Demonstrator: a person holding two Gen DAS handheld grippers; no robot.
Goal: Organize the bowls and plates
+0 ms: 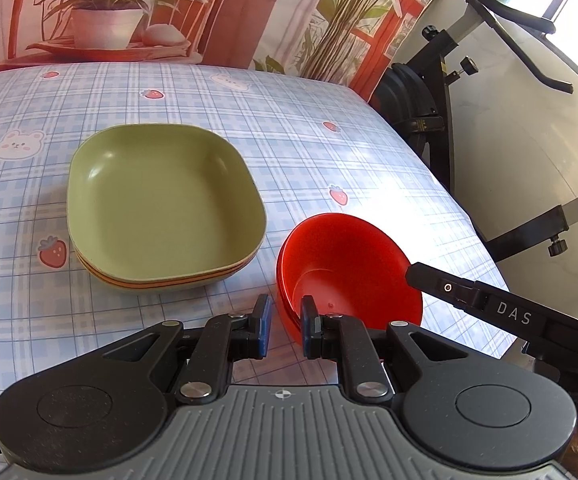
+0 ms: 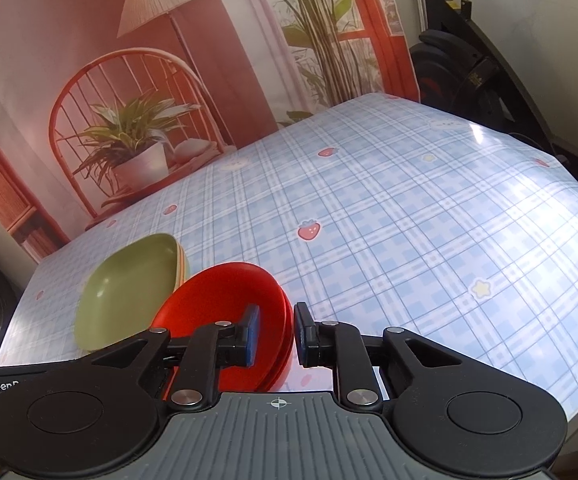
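A stack of green square plates (image 1: 165, 208) sits mid-table; it also shows in the right wrist view (image 2: 129, 292). A stack of red bowls (image 1: 349, 272) stands to its right, near the table's front edge, also in the right wrist view (image 2: 225, 312). My left gripper (image 1: 285, 320) is open, its fingers straddling the bowls' near-left rim. My right gripper (image 2: 276, 328) is open, its fingers straddling the bowls' right rim; its finger (image 1: 441, 286) shows at the bowls' right side in the left wrist view. Neither pad visibly presses the rim.
The table wears a blue plaid cloth (image 2: 389, 220) with strawberry prints. An exercise bike (image 1: 469, 92) stands off the table's right edge. A printed backdrop (image 2: 149, 80) with a chair and plants hangs behind the far edge.
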